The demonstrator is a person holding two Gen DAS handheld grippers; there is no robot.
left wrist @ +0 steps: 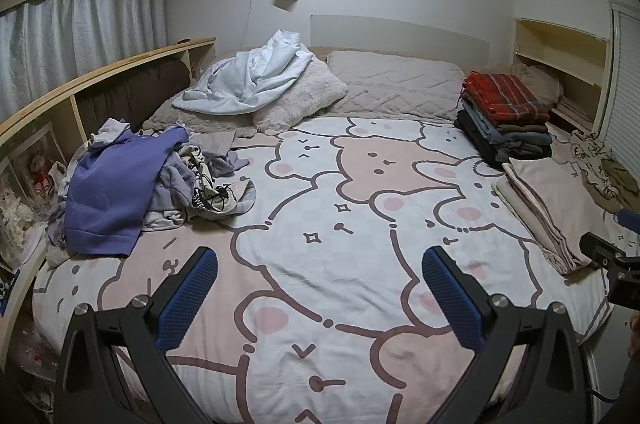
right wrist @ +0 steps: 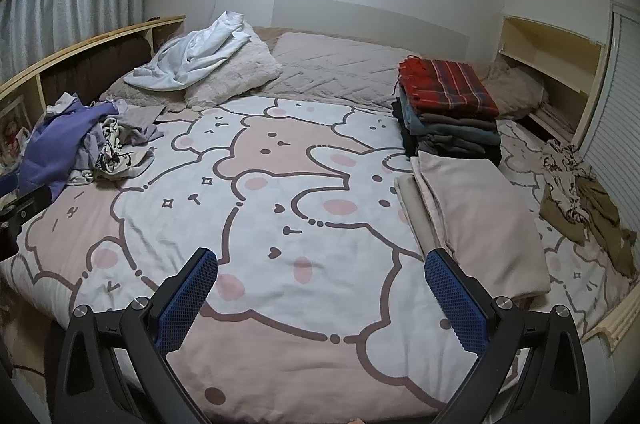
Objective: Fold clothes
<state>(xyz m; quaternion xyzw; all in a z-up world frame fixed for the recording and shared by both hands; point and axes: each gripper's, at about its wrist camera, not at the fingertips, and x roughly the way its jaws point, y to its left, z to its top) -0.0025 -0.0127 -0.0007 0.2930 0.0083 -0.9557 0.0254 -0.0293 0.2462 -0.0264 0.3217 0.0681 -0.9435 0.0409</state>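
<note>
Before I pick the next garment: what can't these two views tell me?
- Unfolded pile, both views: the purple top covers the pieces beneath; their count is unclear.
- Folded stack: only edges show below the red plaid piece.
- Brown garment, left view: squeezed at the right edge.

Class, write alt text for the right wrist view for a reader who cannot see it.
The open, empty right gripper hovers over a bear-print bedspread. A folded stack topped by a red plaid garment sits far right, with folded pale pink cloth before it; a purple-topped unfolded heap lies far left.
</note>
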